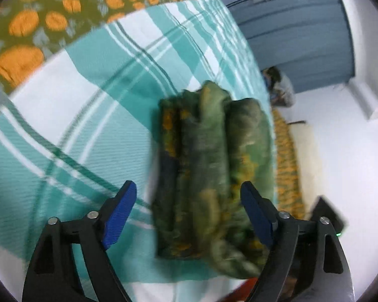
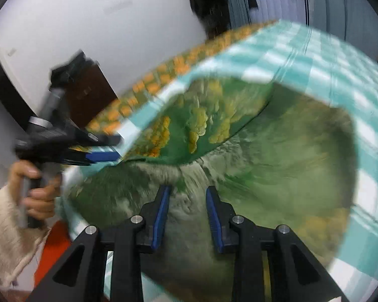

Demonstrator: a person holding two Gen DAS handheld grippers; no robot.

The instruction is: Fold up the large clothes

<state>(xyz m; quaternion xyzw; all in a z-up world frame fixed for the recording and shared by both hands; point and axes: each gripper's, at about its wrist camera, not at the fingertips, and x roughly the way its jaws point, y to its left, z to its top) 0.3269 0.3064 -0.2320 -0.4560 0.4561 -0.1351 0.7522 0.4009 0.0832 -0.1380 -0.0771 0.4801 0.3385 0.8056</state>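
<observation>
Nowhere readable writing. Left gripper [image 1: 189, 198] fingers wide apart over folded green cloth [image 1: 204, 156]; right gripper [image 2: 187, 196] fingers apart, unclamped.

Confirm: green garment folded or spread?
Folded. The garment lies on the checked sheet as a compact bundle of stacked layers, and the left gripper is open around its near end.

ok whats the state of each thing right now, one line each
green garment: folded into a thick bundle, lying on the checked sheet
teal checked sheet: spread flat over the bed
orange-patterned cover: spread under the sheet, showing past its edge
left gripper: open, fingers either side of the bundle, not pressing
right gripper: partly open just above the garment; grip unclear
</observation>
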